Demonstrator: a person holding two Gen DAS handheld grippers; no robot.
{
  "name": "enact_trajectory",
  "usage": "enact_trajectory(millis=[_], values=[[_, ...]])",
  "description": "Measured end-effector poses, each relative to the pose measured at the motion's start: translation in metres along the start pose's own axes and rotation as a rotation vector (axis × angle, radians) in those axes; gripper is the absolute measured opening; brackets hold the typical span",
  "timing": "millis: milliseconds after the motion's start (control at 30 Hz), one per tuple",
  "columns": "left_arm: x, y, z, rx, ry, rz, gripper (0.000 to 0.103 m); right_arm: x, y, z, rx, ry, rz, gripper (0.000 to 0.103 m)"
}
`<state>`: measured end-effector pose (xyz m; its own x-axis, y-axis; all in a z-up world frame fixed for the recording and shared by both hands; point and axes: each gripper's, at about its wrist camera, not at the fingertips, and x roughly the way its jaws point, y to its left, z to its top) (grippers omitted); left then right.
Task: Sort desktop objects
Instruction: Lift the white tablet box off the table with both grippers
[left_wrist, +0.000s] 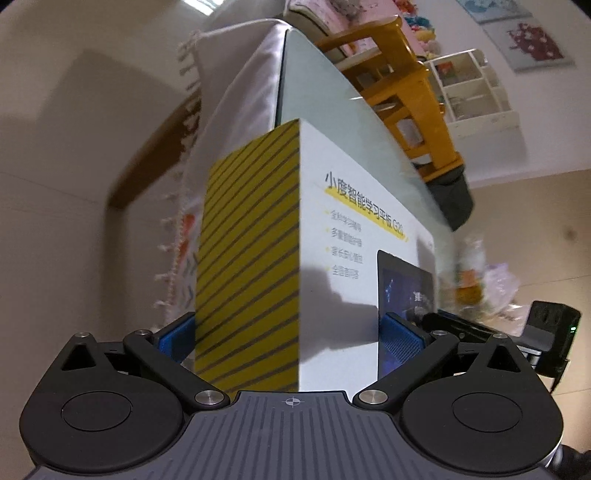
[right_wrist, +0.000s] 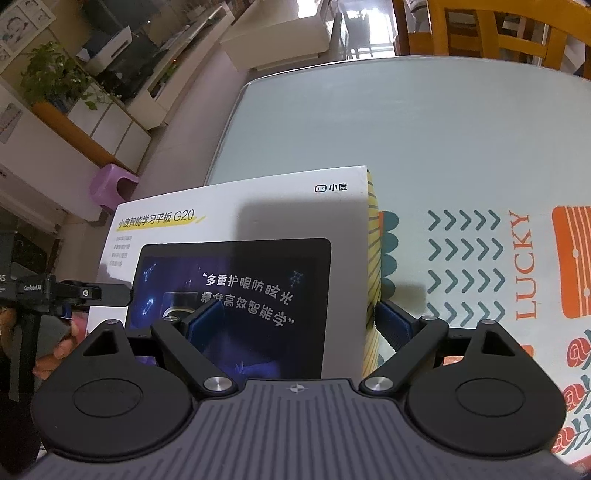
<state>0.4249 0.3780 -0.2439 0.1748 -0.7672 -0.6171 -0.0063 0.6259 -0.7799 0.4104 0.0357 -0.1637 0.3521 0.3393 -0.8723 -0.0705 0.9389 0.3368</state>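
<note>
- Table (right_wrist: 424, 122): pale glass-topped surface with a patterned mat (right_wrist: 517, 266) printed "LUCKY" on the near right part. A white fringed cloth (left_wrist: 251, 88) hangs over one edge in the left wrist view.
- Tablet box (right_wrist: 236, 229): a large, flat white carton printed "G20" with a picture of a dark tablet screen, and a yellow side panel with dark stripes (left_wrist: 247, 258). It sits at the near left part of the table, its broad printed face up in the right wrist view. Its long axis runs left to right across that view; the striped narrow side faces the mat. Whether it rests on the table or is lifted cannot be told.
- Wooden chair (left_wrist: 402, 96): yellow-orange frame, standing at the far side of the table.
- Left gripper (left_wrist: 288, 332): jaws spread wide, blue pads set on either side of the box's striped corner, apparently clamping it.
- Right gripper (right_wrist: 299, 325): jaws wide apart, straddling the box's striped edge, one pad over the printed face and one beside the striped side; firm contact cannot be confirmed.
- A hand (right_wrist: 62, 350) shows at the left edge of the right wrist view.
</note>
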Motion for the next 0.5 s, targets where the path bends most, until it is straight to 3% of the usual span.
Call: enact_trajectory(millis=[167, 500], values=[[0.011, 0.013, -0.001, -0.049, 0.013, -0.082, 0.103, 0.0, -0.001, 0.0, 0.002, 0.0, 0.004, 0.103], [0.009, 0.008, 0.001, 0.008, 0.014, -0.054, 0.103, 0.001, -0.005, 0.0, 0.008, 0.01, 0.022, 0.103]])
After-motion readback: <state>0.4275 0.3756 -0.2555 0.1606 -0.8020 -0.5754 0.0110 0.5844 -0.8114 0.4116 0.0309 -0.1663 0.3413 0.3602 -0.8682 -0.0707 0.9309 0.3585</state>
